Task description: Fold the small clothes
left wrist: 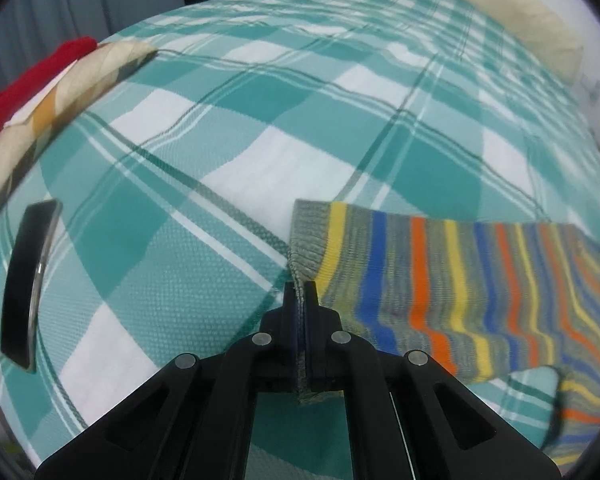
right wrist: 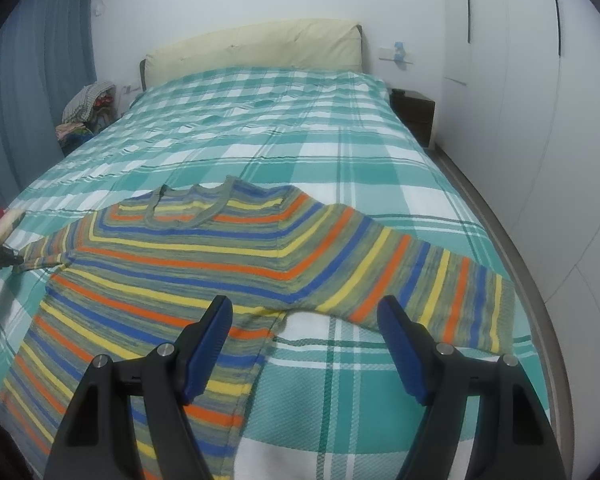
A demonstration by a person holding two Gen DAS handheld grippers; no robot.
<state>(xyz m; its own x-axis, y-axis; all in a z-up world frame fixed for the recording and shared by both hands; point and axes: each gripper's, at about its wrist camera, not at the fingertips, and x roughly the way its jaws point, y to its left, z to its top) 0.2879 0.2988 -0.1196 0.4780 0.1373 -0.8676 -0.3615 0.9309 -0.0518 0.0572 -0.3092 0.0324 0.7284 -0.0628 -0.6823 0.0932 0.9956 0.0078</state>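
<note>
A small striped sweater (right wrist: 188, 268), in grey, orange, yellow and blue, lies spread flat on the green checked bed (right wrist: 300, 128), neck toward the headboard, both sleeves out. My left gripper (left wrist: 299, 288) is shut on the grey cuff (left wrist: 306, 240) of the sweater's left sleeve (left wrist: 440, 280); it also shows at the far left of the right wrist view (right wrist: 4, 260). My right gripper (right wrist: 306, 312) is open and empty, held above the sweater's right underarm, near the right sleeve (right wrist: 432, 280).
A black phone (left wrist: 28, 284) lies on the bed left of the left gripper. Folded clothes, cream patterned (left wrist: 60, 92) and red (left wrist: 32, 76), lie beyond it. A dark nightstand (right wrist: 414, 112) and white wardrobe (right wrist: 540, 80) stand to the right; a clothes pile (right wrist: 88, 112) sits by the blue curtain.
</note>
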